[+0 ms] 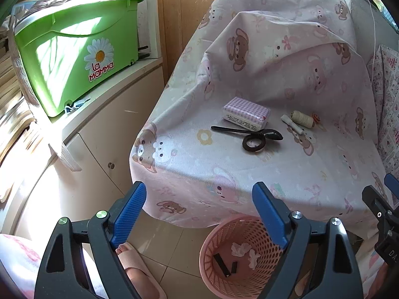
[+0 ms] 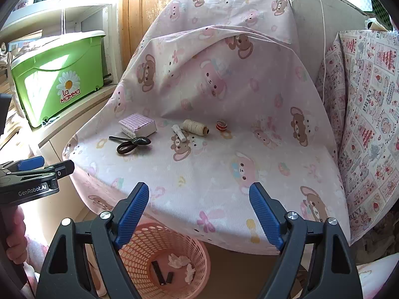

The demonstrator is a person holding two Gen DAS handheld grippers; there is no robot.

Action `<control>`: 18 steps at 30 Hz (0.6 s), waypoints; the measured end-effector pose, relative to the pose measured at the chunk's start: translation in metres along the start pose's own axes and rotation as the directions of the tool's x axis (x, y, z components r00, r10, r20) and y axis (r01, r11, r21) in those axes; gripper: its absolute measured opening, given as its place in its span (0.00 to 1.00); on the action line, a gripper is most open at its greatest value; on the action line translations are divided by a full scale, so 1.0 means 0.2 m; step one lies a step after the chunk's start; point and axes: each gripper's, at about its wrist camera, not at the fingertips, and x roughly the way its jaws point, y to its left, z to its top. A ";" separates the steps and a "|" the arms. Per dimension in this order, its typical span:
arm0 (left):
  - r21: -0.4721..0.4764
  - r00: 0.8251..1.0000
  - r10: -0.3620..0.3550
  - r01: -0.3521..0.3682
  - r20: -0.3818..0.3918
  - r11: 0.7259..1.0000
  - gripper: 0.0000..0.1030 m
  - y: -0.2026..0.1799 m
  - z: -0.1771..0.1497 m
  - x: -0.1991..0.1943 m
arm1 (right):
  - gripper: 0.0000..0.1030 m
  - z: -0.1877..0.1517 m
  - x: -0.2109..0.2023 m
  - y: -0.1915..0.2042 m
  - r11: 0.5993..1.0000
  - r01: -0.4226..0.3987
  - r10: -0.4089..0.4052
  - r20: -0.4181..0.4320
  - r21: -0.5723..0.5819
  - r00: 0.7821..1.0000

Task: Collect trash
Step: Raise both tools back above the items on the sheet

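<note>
Since the pink basket (image 2: 172, 254) on the floor already holds two crumpled white wads and two small dark pieces, you can judge part of the collecting done. What is left sits on the covered seat (image 2: 212, 174) above and behind the basket: a small white wrapped piece (image 2: 179, 132) and a red-and-white candy-like thing (image 2: 221, 125), both farther back from the basket than the seat's front edge. Those two look like trash, though that is a guess. Beside them lie a twine spool (image 2: 195, 126), a checked tissue pack (image 2: 137, 126), a black spoon (image 2: 132, 140) and a dark tape ring (image 2: 126, 148), which probably stay.

Your left gripper (image 1: 199, 214) and right gripper (image 2: 199, 211) both hang near the basket, over its rim and the seat's front edge. Each has its fingers spread wide with nothing between them. The seat items are well apart from either gripper, so you have a reach forward ahead of you.
</note>
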 end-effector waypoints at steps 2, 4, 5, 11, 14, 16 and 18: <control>0.012 1.000 0.003 -0.003 0.014 1.000 0.84 -0.01 0.00 -0.01 | 0.82 0.00 0.00 0.00 1.000 -0.007 0.007 0.000 0.003 1.000; 0.027 0.999 0.008 -0.009 0.032 1.000 0.85 -0.02 0.00 -0.02 | 0.82 0.00 0.00 0.00 1.000 -0.007 0.007 0.003 0.004 1.000; 0.033 0.999 0.010 -0.011 0.038 0.999 0.85 -0.03 0.01 -0.03 | 0.82 0.00 0.00 0.00 1.000 -0.006 0.006 0.004 0.005 1.000; 0.062 0.999 0.016 -0.019 0.039 0.998 0.87 -0.06 0.04 -0.02 | 0.82 0.04 0.01 -0.01 1.000 0.007 -0.007 0.014 0.003 1.000; 0.074 1.000 -0.011 0.009 0.017 0.997 0.87 -0.09 0.14 0.00 | 0.82 0.15 0.04 -0.04 1.000 -0.020 0.020 0.000 -0.015 1.000; 0.081 0.999 -0.041 0.041 0.006 0.996 0.88 -0.10 0.22 0.00 | 0.82 0.25 0.06 -0.08 0.999 -0.040 0.040 -0.008 -0.009 0.999; 0.079 0.998 -0.059 0.057 0.017 0.995 0.88 -0.10 0.32 -0.01 | 0.82 0.35 0.08 -0.14 0.998 -0.062 0.062 -0.017 0.014 0.998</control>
